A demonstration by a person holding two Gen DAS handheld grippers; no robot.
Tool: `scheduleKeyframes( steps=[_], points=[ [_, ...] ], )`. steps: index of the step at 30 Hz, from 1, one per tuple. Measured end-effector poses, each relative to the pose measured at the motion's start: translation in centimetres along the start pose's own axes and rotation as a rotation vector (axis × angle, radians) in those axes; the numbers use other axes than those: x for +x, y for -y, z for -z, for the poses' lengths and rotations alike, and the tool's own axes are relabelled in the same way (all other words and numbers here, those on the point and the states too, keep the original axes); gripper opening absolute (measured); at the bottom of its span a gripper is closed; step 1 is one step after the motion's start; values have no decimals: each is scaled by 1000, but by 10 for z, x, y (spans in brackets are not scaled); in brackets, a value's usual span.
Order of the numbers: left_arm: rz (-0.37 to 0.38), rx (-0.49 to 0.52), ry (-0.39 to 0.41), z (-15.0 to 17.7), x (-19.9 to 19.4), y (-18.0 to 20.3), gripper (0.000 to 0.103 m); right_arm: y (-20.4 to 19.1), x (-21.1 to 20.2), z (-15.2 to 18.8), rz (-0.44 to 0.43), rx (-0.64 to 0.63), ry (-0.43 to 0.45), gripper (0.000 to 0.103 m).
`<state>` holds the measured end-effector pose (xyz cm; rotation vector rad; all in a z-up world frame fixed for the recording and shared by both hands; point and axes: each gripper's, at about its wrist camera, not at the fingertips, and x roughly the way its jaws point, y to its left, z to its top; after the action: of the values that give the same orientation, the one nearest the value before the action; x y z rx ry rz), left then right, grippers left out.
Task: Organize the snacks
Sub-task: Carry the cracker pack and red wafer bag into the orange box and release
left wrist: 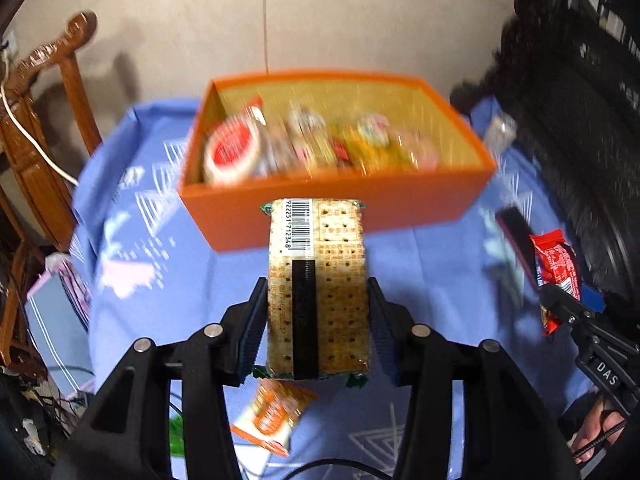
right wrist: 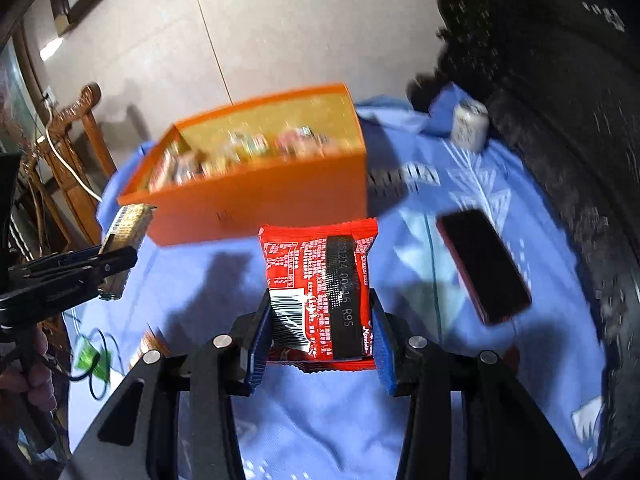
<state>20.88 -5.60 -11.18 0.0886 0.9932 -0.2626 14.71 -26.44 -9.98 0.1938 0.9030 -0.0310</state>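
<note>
**Operator:** Report the step in hand.

**Technician:** Carry phase, by my reading. The left gripper (left wrist: 318, 320) is clamped on a cracker pack (left wrist: 318, 280), pads pressing both long edges; the pack is clear of the blue tablecloth (left wrist: 440, 280), just short of the orange box (left wrist: 320, 208). The right gripper (right wrist: 320, 332) is clenched on a red snack packet (right wrist: 320, 280), likewise off the cloth and near the box's front wall.

**Operator:** Box contents?

**Technician:** Several wrapped snacks, crowded along the floor — one red-and-white round packet (left wrist: 232, 152) at the left end. Blur hides the rest.

**Operator:** Next move?

**Technician:** Probably bring each pack over the rim, lower it into a free spot, then release — one hand at a time, so the grippers do not collide above the opening.

**Operator:** Anything left outside?

**Technician:** An orange-and-white packet (left wrist: 276, 412) lies on the cloth below the left gripper. A dark phone (right wrist: 484, 264) lies right of the box.
</note>
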Motion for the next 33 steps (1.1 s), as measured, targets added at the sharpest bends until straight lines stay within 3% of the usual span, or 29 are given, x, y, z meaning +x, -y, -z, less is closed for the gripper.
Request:
scheduleKeyframes(
  steps=[7,14,26,27,28,30,31,33],
  points=[
    [-25,-24,90,-64,-16,-16,47,-19,-1,-68,-32,-57,94,44],
    [-61,-28,129,-118,-4,-27,47,-38,18,-128,-45,-101,142,44],
    [-96,-21,121,-172,45,-39,47,-50,72,-175,-26,-110,119,44],
    [-96,-21,120,-173,48,-39,51,-51,76,-177,-28,-113,111,45],
    [-99,-23,119,-174,51,-39,74,-52,80,-178,-27,-117,97,54],
    [-140,-64,134,-175,51,-43,99,-53,82,-178,7,-116,98,77],
    [-152,-91,159,-172,47,-46,99,-54,80,-176,24,-116,110,82],
    [-138,-109,163,-169,45,-49,99,-55,78,-173,23,-115,113,82]
  ],
)
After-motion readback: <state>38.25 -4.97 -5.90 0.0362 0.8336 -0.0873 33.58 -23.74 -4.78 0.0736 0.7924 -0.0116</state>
